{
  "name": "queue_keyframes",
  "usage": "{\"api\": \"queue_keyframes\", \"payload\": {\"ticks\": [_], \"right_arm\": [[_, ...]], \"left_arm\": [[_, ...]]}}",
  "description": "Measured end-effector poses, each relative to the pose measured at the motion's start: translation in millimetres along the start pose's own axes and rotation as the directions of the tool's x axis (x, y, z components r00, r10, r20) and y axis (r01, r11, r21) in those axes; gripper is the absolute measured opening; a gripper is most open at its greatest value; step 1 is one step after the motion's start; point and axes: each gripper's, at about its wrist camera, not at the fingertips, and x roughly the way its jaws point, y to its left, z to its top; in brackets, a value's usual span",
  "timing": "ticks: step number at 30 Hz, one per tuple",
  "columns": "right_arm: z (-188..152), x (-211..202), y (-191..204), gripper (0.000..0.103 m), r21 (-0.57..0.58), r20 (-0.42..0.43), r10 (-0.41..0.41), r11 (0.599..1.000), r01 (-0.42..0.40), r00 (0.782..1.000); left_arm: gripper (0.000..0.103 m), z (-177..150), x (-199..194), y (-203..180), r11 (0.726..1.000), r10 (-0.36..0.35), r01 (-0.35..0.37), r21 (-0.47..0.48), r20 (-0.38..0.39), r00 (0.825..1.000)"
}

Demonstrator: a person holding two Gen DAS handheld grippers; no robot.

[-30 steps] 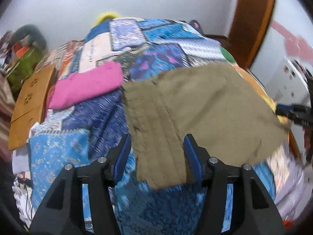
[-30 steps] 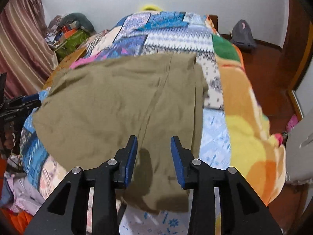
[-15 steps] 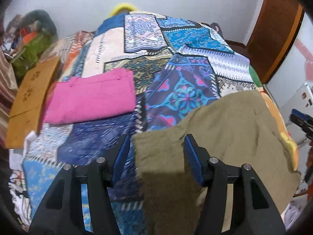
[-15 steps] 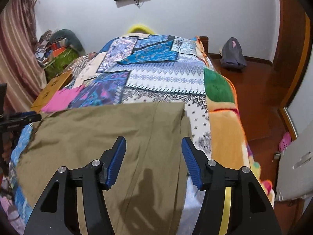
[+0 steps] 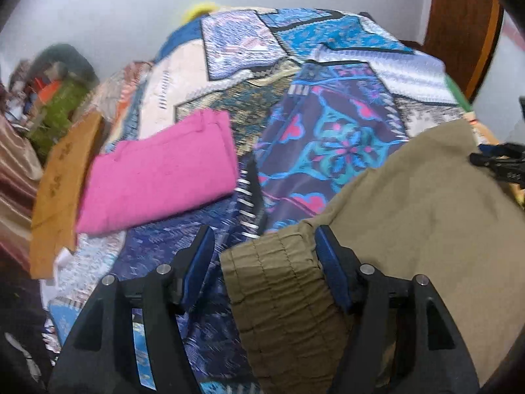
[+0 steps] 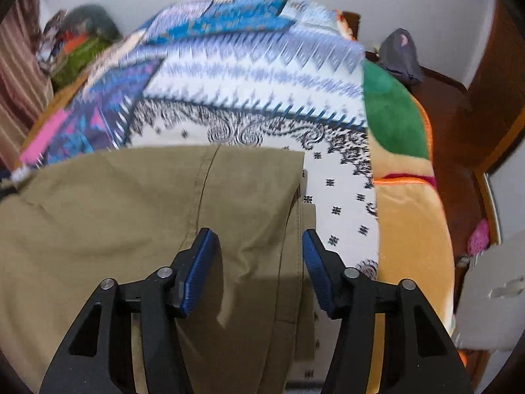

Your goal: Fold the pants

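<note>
Olive pants spread on the quilted bed, one set of tongs at each end

Left wrist view: the left tongs (image 5: 264, 262) straddle the gathered waistband (image 5: 279, 282) of the pants (image 5: 410, 229), their jaws opening, the right pad touching the fabric and the left pad clear, so nothing is pinched. From here the pants run toward 2 o'clock across the bed (image 5: 328, 115), where the other tongs show at the far edge; a folded pink cloth (image 5: 157, 170) lies at 10 o'clock.

Right wrist view: the right tongs (image 6: 259, 262) stand over the hem end (image 6: 259, 170), jaws closing but not pressing the fabric between them. The long axis runs toward 9 o'clock, so each hand is nearest its own end.
</note>
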Motion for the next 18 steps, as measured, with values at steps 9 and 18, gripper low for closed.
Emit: {"api": "queue_keyframes", "payload": {"ticks": [9, 18], "right_arm": [[0, -46, -1, 0.029, 0.004, 0.015, -0.12, 0.993, 0.12, 0.993], [-7, -133, 83, 0.052, -0.094, 0.106, 0.128, 0.989, -0.118, 0.986]], "left_arm": [[0.065, 3, -28, 20, 0.995, 0.054, -0.049, -0.091, 0.048, 0.997], [0.065, 3, -107, 33, 0.993, -0.043, 0.061, -0.104, 0.167, 0.985]]}}
